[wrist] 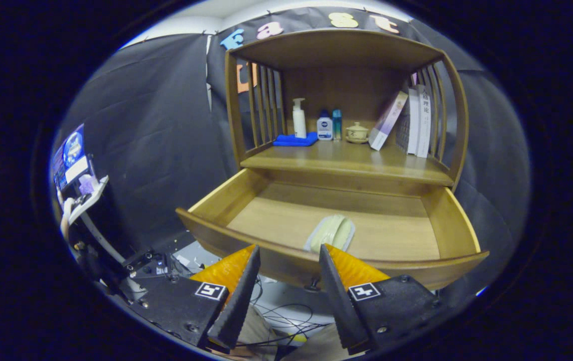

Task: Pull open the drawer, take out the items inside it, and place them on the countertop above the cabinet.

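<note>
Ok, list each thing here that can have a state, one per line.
drawer: pulled open
pale packet: lying flat in the drawer, just beyond the fingers
gripper: open, holding nothing, at the drawer front
books: on the countertop, leaning
pump bottle: upright on the blue cloth

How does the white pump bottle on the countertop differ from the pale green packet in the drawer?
The pump bottle stands upright; the pale green packet lies flat. The bottle rests on a blue cloth on the countertop; the packet lies on the drawer floor, just beyond the open gripper.
</note>
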`<state>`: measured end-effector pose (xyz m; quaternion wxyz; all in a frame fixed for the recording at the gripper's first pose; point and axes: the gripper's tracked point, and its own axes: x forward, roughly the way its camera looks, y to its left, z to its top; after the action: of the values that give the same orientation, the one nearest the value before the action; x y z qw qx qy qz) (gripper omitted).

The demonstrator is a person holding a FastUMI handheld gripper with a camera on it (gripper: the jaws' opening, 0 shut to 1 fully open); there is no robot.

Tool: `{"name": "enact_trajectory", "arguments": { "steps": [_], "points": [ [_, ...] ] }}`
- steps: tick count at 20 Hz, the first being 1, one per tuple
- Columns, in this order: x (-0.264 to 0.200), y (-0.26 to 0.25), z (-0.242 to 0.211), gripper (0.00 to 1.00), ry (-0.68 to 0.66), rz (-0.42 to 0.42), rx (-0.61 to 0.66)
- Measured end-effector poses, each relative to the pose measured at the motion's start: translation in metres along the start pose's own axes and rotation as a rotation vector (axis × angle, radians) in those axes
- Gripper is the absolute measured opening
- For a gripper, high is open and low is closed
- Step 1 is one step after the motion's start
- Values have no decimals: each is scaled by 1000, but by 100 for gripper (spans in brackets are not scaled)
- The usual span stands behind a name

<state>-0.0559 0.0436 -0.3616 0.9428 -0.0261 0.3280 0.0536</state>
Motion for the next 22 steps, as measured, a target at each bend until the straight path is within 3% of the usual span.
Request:
{"name": "enact_trajectory", "arguments": {
  "steps": [5,10,20,22],
  "points": [
    [42,-29,4,74,148,-81,49],
    [77,-37,-7,71,310,-89,130],
    [130,-68,-5,61,422,-195,136],
    [136,-60,-11,57,439,-171,184]
  ]
}}
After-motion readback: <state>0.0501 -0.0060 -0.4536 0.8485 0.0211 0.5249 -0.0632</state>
